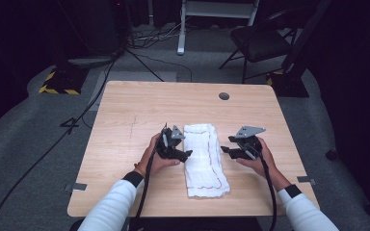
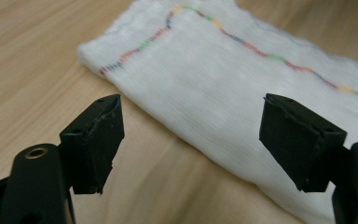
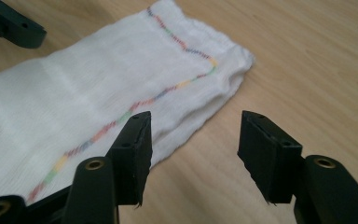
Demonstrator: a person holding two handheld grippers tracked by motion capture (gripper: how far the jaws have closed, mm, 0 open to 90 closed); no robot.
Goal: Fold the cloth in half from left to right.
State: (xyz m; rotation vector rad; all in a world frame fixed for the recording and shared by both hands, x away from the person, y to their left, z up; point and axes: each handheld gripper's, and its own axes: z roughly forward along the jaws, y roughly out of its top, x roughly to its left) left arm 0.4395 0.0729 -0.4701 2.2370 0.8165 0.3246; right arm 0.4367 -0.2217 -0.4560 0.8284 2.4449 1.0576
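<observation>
Wooden table (image 1: 125, 110). Left gripper (image 1: 188, 154) released, jaws spread, just beside the long left edge of a folded white cloth (image 1: 203, 159) lying mid-table. Multicolour stitching (image 2: 242, 42) runs along the cloth. Right gripper (image 1: 223, 150) released, jaws spread, near its right edge.

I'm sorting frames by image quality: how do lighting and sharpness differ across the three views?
High view: the wooden table is brightly lit, the room around it falls to near black. Left gripper view: the jaws are sharp, the white cloth soft and blurred toward its far end. Right gripper view: the jaws are crisp, the cloth's weave slightly soft, and the other gripper's tip blurred.
</observation>
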